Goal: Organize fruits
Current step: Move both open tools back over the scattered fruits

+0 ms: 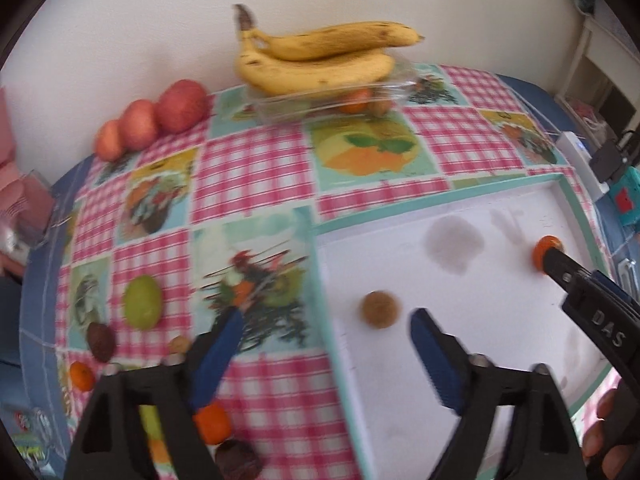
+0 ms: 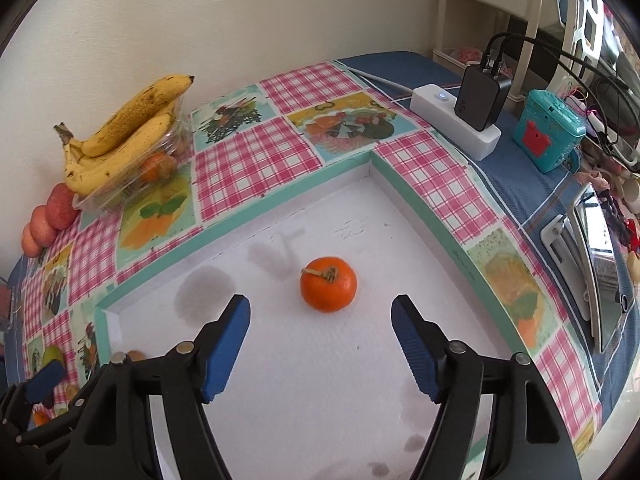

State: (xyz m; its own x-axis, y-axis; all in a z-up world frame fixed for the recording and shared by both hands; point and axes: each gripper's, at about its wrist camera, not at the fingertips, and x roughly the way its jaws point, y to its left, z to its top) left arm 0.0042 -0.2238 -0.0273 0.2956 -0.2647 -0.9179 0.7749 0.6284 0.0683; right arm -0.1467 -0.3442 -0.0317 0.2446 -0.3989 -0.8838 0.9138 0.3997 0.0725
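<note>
My right gripper [image 2: 320, 312], jaws wide apart, frames a round orange tangerine [image 2: 328, 284] without touching; my left gripper [image 1: 326, 330] hangs equally spread, empty, above the white shallow tray [image 1: 460, 360].

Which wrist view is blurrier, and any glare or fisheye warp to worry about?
Left wrist: motion blur throughout, bananas and left gripper smeared. Right wrist: sharp, tangerine stem crisp, soft shadow under it, right gripper clear. Both: black vignette corners, tray edges bowed. No strong glare.
</note>
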